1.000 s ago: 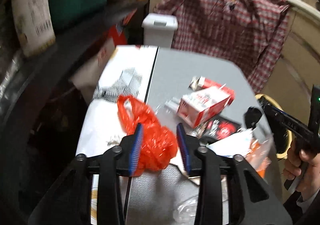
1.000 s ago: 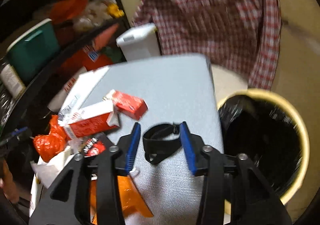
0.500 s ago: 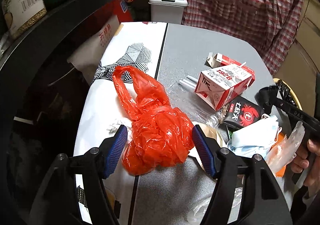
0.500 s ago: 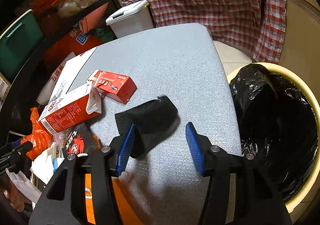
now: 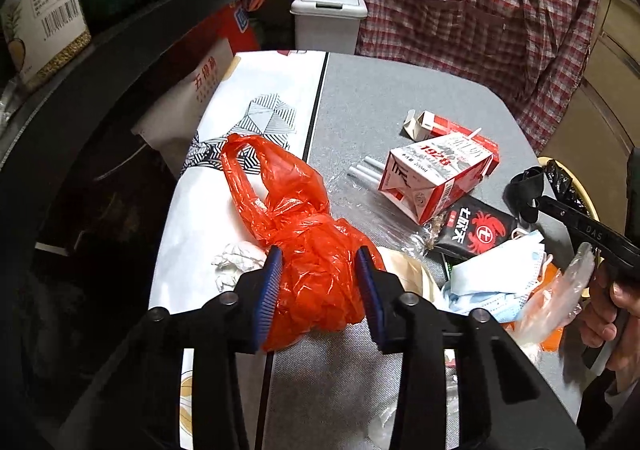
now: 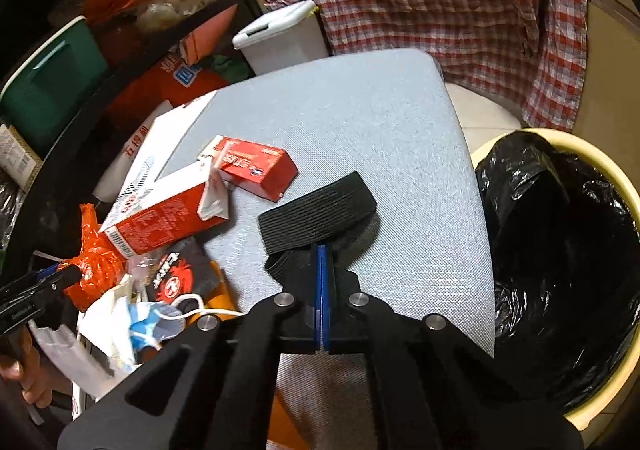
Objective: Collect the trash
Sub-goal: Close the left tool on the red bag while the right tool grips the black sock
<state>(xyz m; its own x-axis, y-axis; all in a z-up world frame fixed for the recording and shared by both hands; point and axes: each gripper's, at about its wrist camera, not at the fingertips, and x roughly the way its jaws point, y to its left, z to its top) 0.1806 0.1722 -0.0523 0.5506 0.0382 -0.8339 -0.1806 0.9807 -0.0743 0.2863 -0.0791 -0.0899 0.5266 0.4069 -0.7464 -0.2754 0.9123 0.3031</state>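
A crumpled orange plastic bag [image 5: 280, 185] lies on the table's left side. My left gripper [image 5: 319, 254] is closing its jaws around the bag's bunched body, and both blue pads press into the plastic. A black ribbed band [image 6: 316, 205] lies on the grey table [image 6: 360, 109] near its right edge. My right gripper [image 6: 322, 250] is shut, pinching the band's near edge. A red and white milk carton [image 5: 436, 177], a small red box [image 6: 256, 165], a black snack packet [image 5: 476, 230] and a blue face mask [image 5: 496, 274] lie between the two grippers.
A yellow bin with a black liner [image 6: 600, 157] stands just off the table's right edge. A white lidded bin [image 5: 328, 25] and a hanging plaid shirt [image 5: 460, 9] stand behind the table. Dark, stuffed shelves [image 5: 120, 49] run along the left.
The left jaws widened over the orange bag, then closed onto it. The right jaws came down on the black band and shut on its near edge.
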